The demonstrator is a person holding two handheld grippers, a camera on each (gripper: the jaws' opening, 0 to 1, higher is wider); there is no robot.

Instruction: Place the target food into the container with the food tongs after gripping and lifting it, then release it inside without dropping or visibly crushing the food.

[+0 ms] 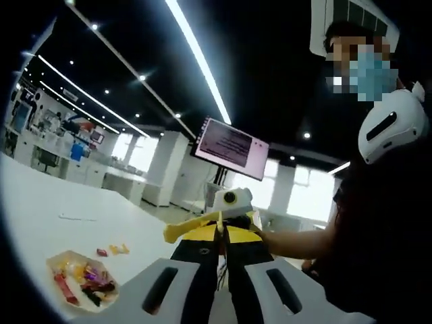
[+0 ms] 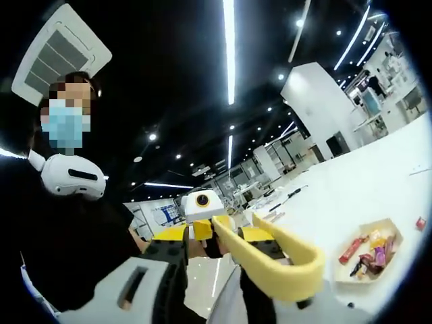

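The right gripper (image 2: 223, 270) is clamping yellow plastic food tongs (image 2: 273, 256); left gripper (image 1: 223, 283), jaws together, empty. Misjudging the distant white paper tray (image 2: 388, 233) risks a drop.

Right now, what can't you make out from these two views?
- Snacks in the tray: too small in the left gripper view to identify; likewise in the right gripper view.
- Yellow tongs: tips cut off near the bottom edge in the right gripper view.
- Left gripper: jaw tips lie below the frame edge; open or shut unclear.
- Loose wrappers on the table: too small.
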